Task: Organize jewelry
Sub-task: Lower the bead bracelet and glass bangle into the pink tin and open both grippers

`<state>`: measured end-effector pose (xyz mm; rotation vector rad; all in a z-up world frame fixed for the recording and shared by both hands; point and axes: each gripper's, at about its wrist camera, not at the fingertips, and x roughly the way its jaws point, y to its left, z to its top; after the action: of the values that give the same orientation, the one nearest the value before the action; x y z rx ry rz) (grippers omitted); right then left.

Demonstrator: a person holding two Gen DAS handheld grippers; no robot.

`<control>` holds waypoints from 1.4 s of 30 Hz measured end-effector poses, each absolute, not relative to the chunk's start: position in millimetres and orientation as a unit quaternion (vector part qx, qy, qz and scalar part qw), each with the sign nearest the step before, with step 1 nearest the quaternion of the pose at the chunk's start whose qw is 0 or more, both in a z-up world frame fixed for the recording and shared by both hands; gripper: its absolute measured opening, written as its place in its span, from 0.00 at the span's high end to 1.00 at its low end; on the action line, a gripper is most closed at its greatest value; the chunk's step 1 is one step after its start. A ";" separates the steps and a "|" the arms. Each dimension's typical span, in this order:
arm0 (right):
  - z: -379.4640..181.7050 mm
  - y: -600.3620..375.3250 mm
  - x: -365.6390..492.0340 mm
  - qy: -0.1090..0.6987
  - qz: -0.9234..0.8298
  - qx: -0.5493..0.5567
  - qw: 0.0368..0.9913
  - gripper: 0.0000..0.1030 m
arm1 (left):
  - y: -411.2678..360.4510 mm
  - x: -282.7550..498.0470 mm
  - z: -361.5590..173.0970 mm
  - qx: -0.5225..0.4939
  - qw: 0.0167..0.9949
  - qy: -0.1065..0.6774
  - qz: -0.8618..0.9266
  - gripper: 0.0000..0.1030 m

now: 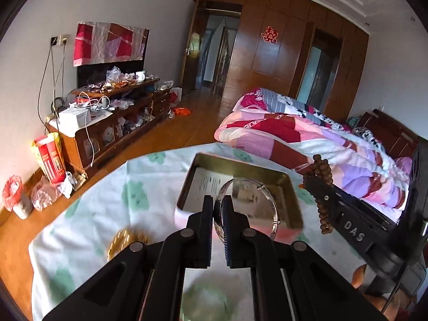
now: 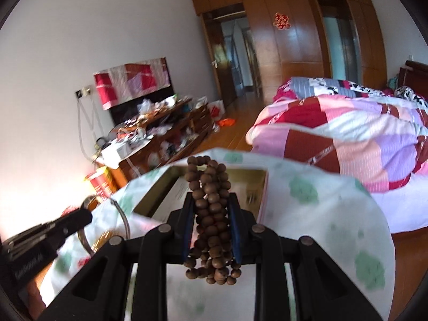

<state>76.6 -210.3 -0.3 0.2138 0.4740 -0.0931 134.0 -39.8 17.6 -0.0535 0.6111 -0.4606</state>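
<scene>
My left gripper [image 1: 217, 203] is shut on a silver bangle [image 1: 270, 203] and holds it upright over the near edge of an open gold-lined tin box [image 1: 290, 182]. My right gripper [image 2: 211, 203] is shut on a bundle of brown wooden beads [image 2: 210, 187], held above the same box [image 2: 260, 184]. The beads also show in the left wrist view [image 1: 322, 171], hanging from the right gripper [image 1: 311, 180] at the box's right. The left gripper [image 2: 85, 215] with the bangle [image 2: 124, 214] shows at the left of the right wrist view.
The box sits on a table with a white cloth with green patches [image 1: 107, 192]. A gold bracelet [image 1: 125, 240] lies on the cloth at the left, a green bangle [image 1: 206, 299] blurred below my left gripper. A bed [image 1: 307, 133] is beyond, a cluttered cabinet [image 1: 112, 112] on the left.
</scene>
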 end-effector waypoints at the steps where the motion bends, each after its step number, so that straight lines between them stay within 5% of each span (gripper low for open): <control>1: -2.5 -211.6 85.9 0.234 -0.052 0.102 0.965 0.74 | -46.8 143.2 15.8 -0.017 0.928 0.299 -0.221 0.94; 20: -56.3 -243.7 132.1 0.293 -0.041 0.167 0.941 0.73 | -108.4 207.7 -37.7 0.078 0.905 0.369 -0.199 0.94; 22: -55.5 -242.9 132.5 0.291 -0.031 0.173 0.941 0.69 | -111.1 209.6 -40.3 0.082 0.903 0.373 -0.198 0.93; 25: -53.2 -244.2 128.4 0.278 0.000 0.194 0.941 0.48 | -107.9 210.6 -36.8 0.074 0.902 0.375 -0.203 0.91; 27: -47.3 -246.0 119.9 0.261 -0.011 0.198 0.945 0.30 | -106.8 208.9 -31.0 0.074 0.903 0.375 -0.197 0.84; 31: -33.8 -260.1 98.3 0.201 -0.049 0.216 0.954 0.26 | -93.3 193.1 -9.3 0.069 0.916 0.353 -0.177 0.43; 42: -23.6 -262.4 71.5 0.182 -0.163 0.171 0.955 0.24 | -14.9 120.8 -9.2 0.011 0.934 0.338 -0.118 0.37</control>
<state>71.5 -262.4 -23.6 0.3468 0.3692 -0.3305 120.8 -14.9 -9.2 0.0223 0.6919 -0.2414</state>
